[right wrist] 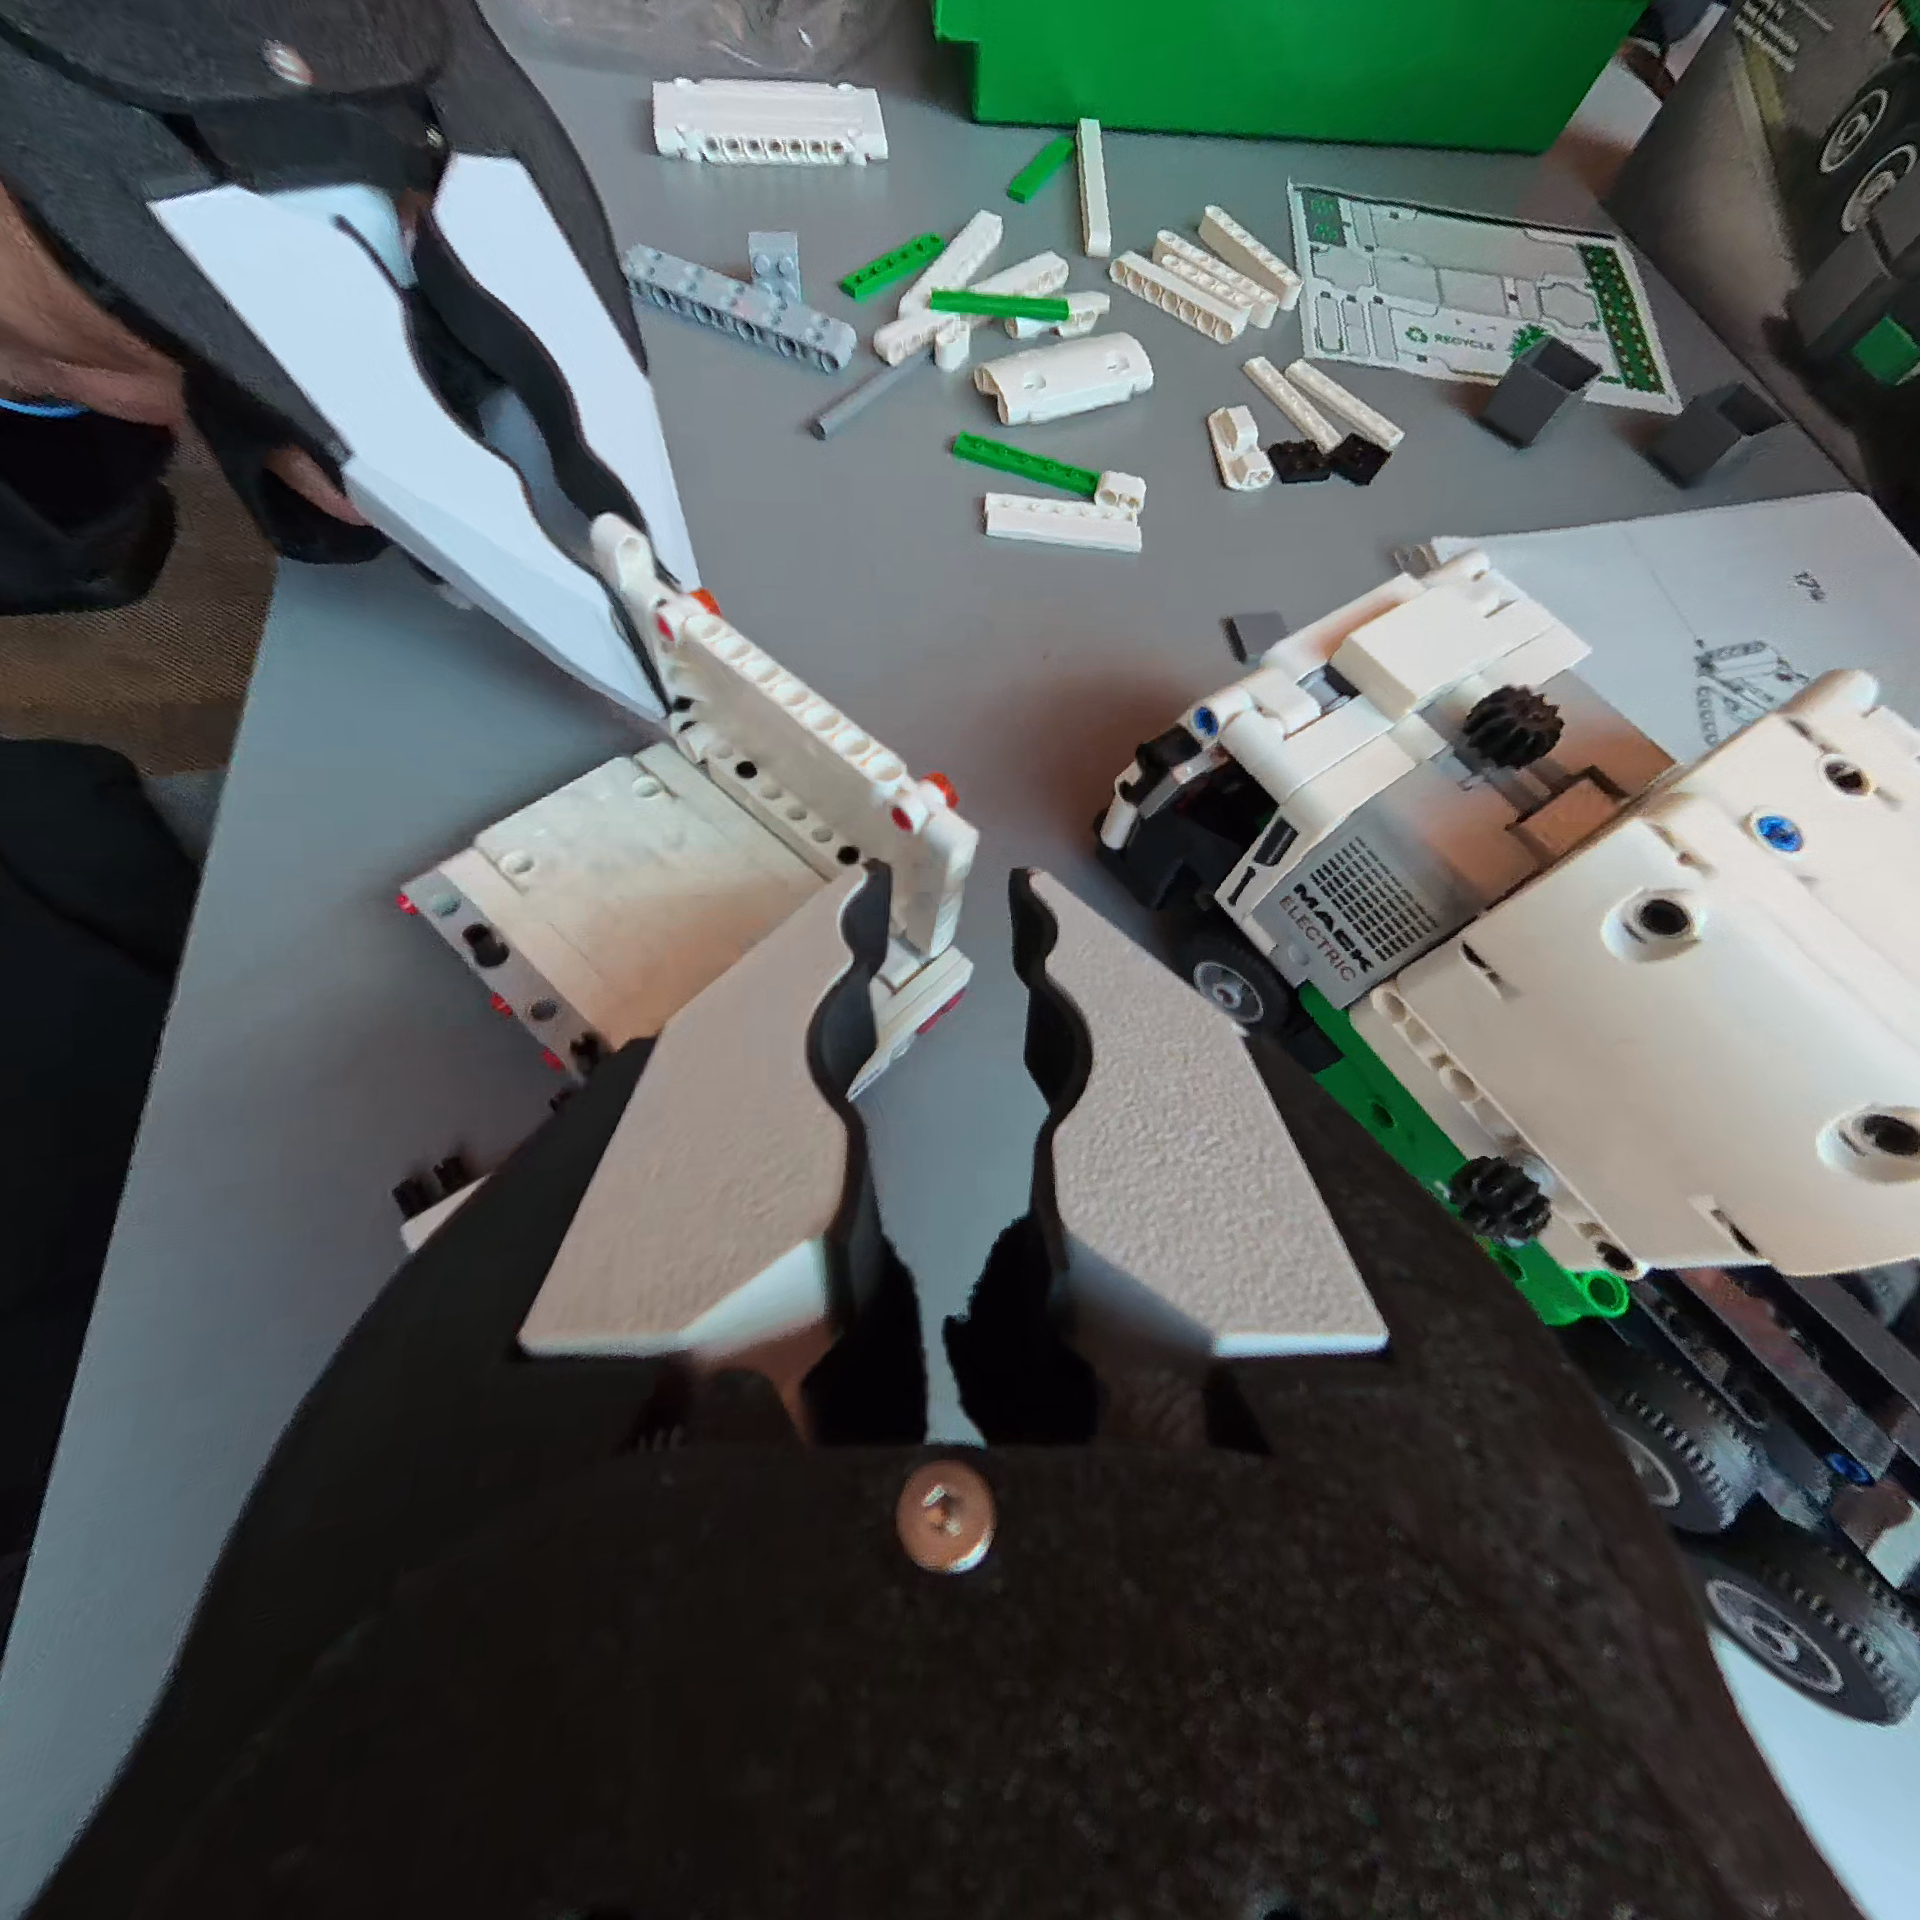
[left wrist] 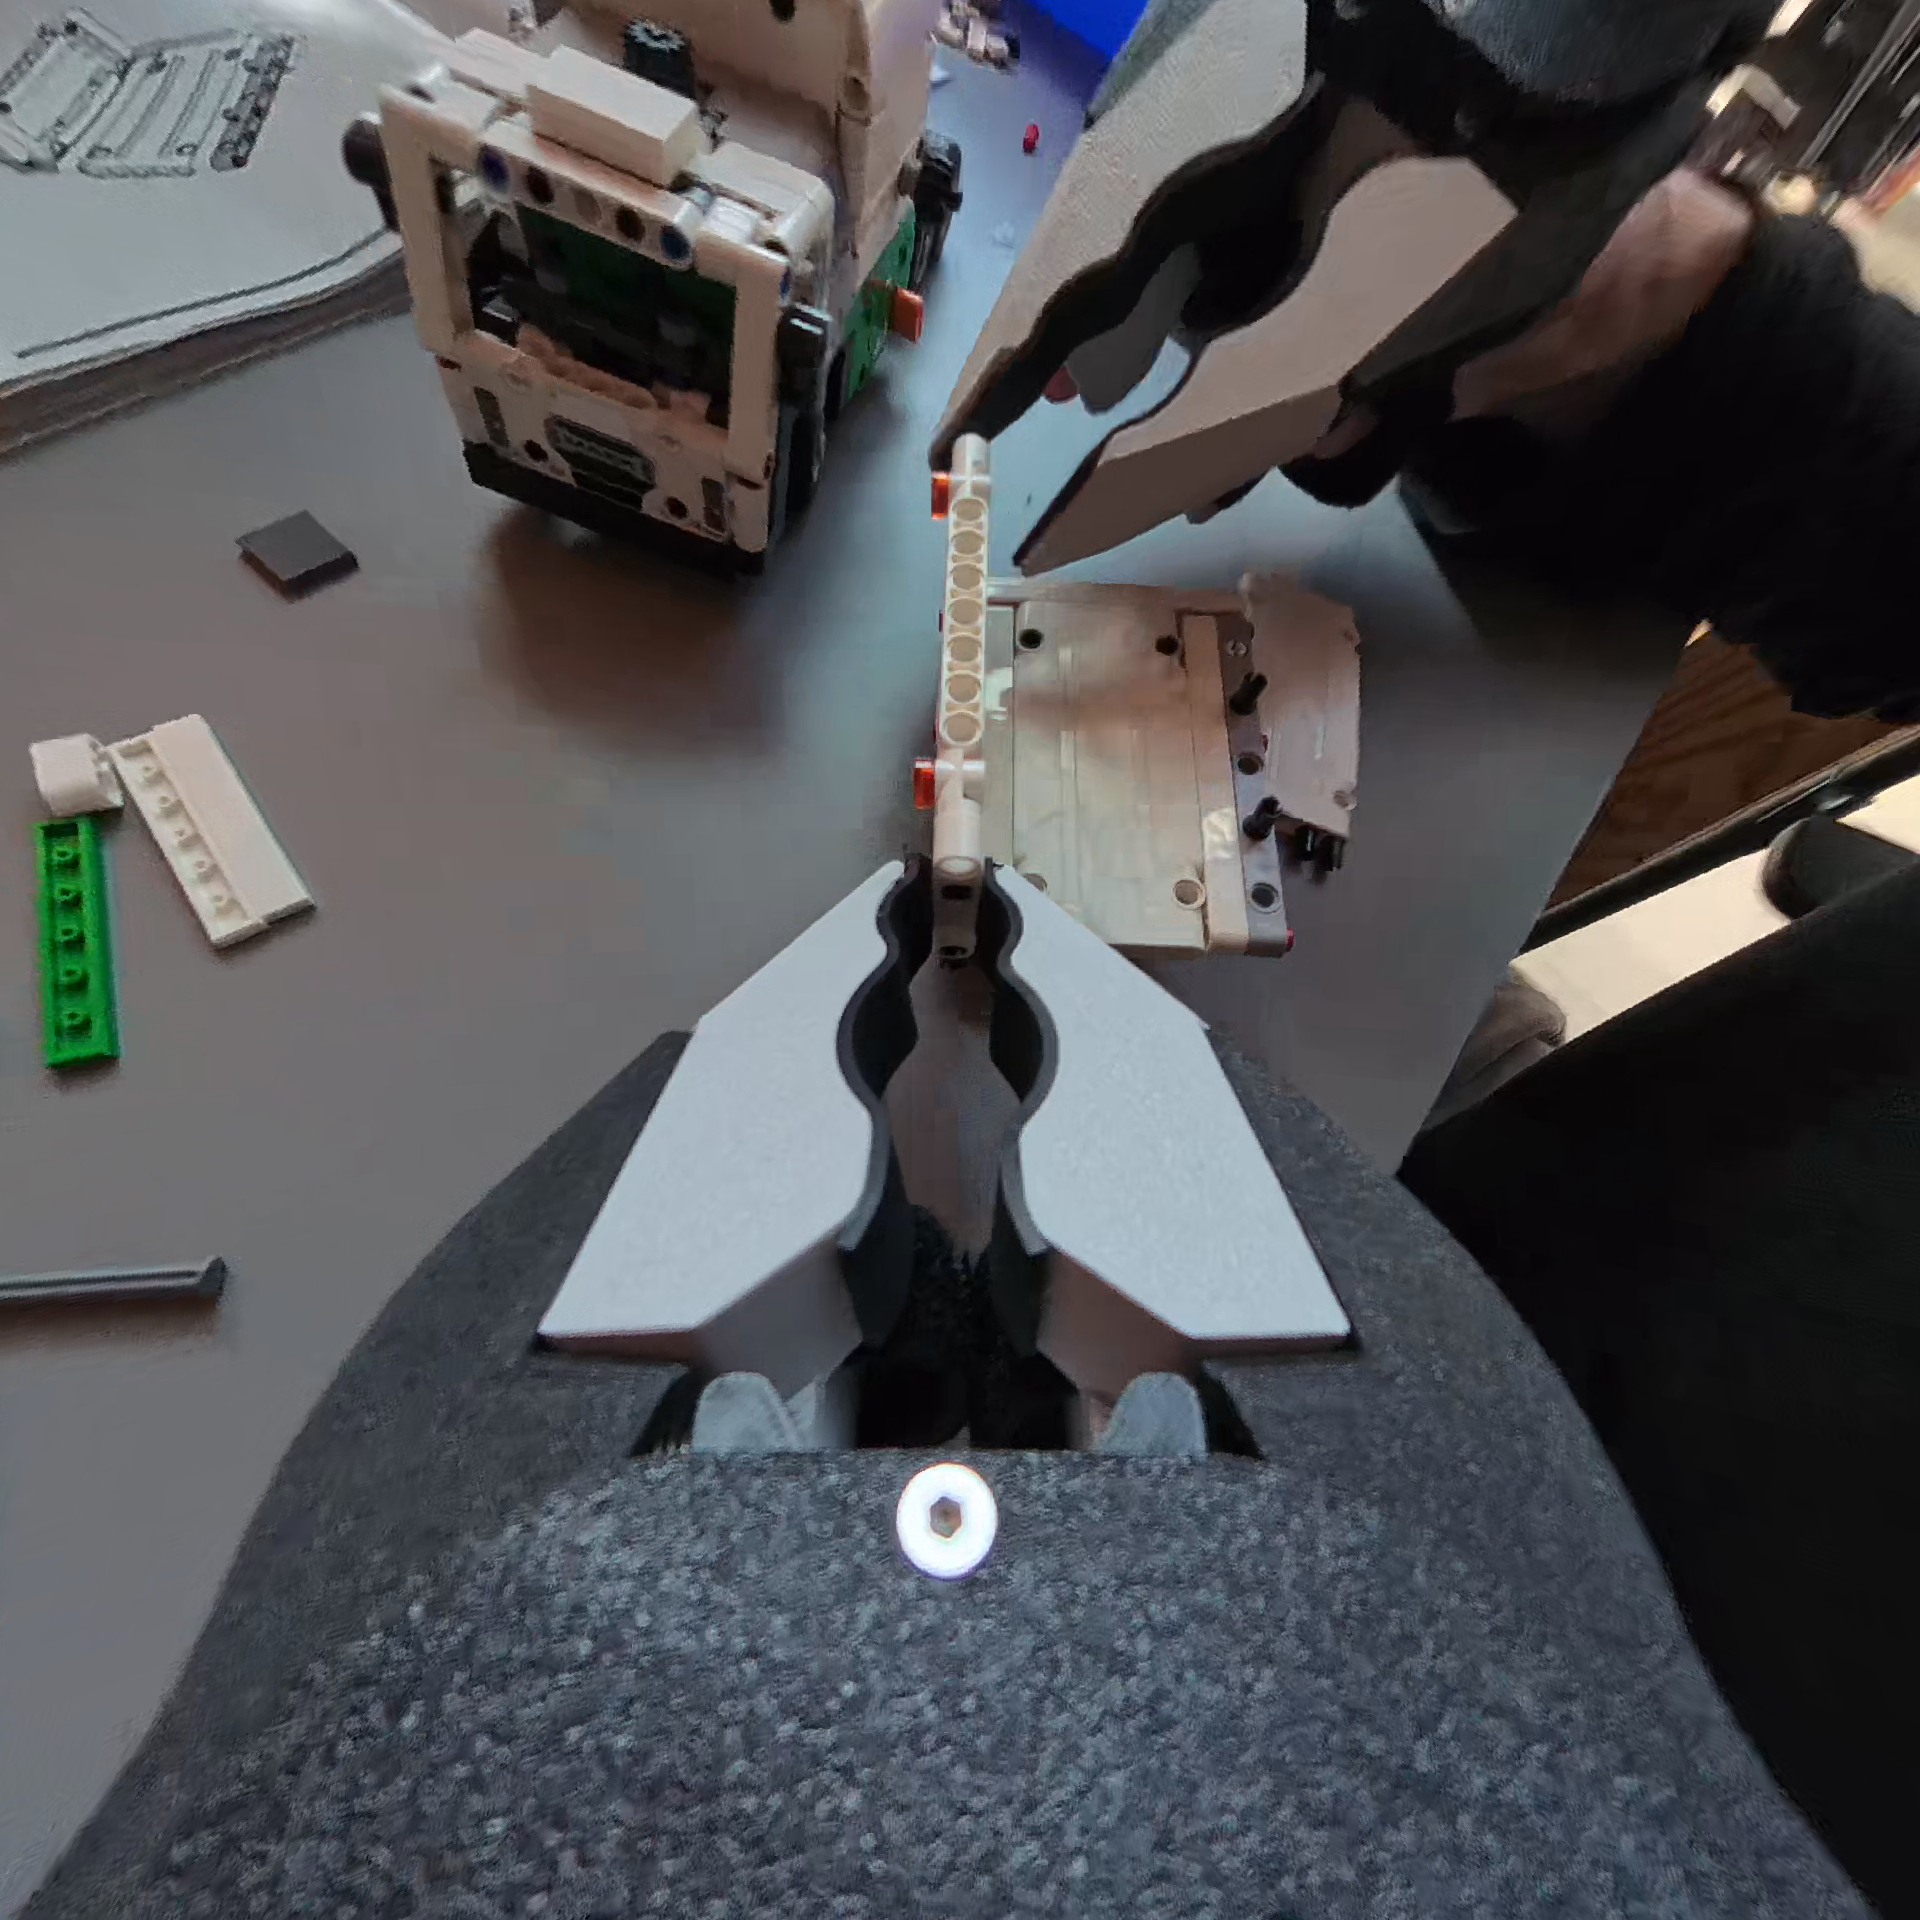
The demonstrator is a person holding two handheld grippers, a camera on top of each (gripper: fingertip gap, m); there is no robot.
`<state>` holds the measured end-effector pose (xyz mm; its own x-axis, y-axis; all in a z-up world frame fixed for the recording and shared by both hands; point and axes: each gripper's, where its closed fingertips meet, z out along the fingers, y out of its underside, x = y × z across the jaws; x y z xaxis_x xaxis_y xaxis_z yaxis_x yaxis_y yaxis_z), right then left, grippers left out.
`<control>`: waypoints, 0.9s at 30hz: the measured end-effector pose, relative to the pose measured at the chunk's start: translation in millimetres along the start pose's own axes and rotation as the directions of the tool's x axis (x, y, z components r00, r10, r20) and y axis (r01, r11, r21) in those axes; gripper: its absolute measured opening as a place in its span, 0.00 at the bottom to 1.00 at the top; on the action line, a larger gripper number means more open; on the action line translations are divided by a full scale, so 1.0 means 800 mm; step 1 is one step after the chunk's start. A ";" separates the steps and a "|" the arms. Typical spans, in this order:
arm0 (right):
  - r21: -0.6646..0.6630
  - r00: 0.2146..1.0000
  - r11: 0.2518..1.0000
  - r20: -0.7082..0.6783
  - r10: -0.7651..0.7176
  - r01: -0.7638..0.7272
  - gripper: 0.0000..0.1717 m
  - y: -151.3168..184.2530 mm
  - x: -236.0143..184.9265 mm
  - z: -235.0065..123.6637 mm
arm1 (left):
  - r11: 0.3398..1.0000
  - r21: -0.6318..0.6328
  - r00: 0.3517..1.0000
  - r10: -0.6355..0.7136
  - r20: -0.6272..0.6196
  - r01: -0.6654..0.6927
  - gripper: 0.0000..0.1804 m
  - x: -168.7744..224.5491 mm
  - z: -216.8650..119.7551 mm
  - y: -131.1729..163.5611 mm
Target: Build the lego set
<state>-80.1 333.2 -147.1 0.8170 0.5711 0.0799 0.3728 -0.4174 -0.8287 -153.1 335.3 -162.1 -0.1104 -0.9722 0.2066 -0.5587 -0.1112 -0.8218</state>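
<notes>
1. White brick-built panel assembly [left wrist: 1132, 769] with a holed white upright beam [left wrist: 966, 644] carrying orange-red studs.
2. White toy truck [right wrist: 1455, 914], black grille, green underside, at three o'clock in the right wrist view.
3. Bright green studded plate [left wrist: 78, 940] at nine o'clock in the left wrist view.
4. Dull grey tabletop [left wrist: 571, 831].
5. Both grippers: pale grey fingers [left wrist: 748, 1122], black wavy pads.

Grey tabletop [right wrist: 312, 935], one edge seen at the left of the right wrist view. Carried directly on it: a white-and-green brick truck [right wrist: 1455, 935], a flat white brick panel assembly [right wrist: 623, 883], an open instruction booklet [left wrist: 156, 208], a sticker sheet [right wrist: 1455, 291], a green box [right wrist: 1247, 62] and two small grey open boxes [right wrist: 1538, 390]. Loose parts are scattered at the far side: white beams [right wrist: 1195, 270], green plates [right wrist: 1023, 462], a grey beam [right wrist: 738, 301], a grey axle [right wrist: 862, 400], a dark tile [left wrist: 296, 551].
</notes>
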 end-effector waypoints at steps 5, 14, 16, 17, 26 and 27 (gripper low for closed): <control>0.181 0.998 0.982 0.032 -0.056 0.049 0.16 -0.034 0.002 -0.023 | 0.935 0.116 0.938 -0.323 -0.123 0.337 0.03 -0.025 -0.036 -0.019; 0.317 0.998 0.946 -0.017 -0.067 0.069 0.19 -0.065 0.001 -0.046 | 0.825 0.219 0.850 -0.482 -0.212 0.522 0.03 -0.050 -0.067 -0.025; 0.268 0.989 0.952 -0.068 -0.133 0.147 0.20 -0.057 -0.004 -0.038 | 0.839 0.210 0.865 -0.476 -0.160 0.501 0.03 -0.053 -0.064 -0.020; 0.208 0.983 0.963 -0.097 -0.155 0.172 0.18 -0.048 -0.006 -0.033 | 0.856 0.208 0.881 -0.462 -0.103 0.473 0.03 -0.057 -0.063 -0.016; 0.219 0.999 0.975 0.043 -0.033 0.023 0.20 -0.048 -0.016 -0.032 | 0.953 0.251 0.954 0.094 0.285 -0.169 0.03 -0.031 -0.078 -0.057; 0.246 0.997 0.969 0.073 0.009 -0.027 0.20 -0.053 -0.013 -0.037 | 0.936 0.238 0.936 0.182 0.303 -0.259 0.03 -0.021 -0.080 -0.061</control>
<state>-91.6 323.7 -96.3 0.7864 0.6169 0.0316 0.2306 -0.2456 -0.9415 -176.3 370.4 -91.5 0.0441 -0.9922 -0.1168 -0.2993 0.0985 -0.9491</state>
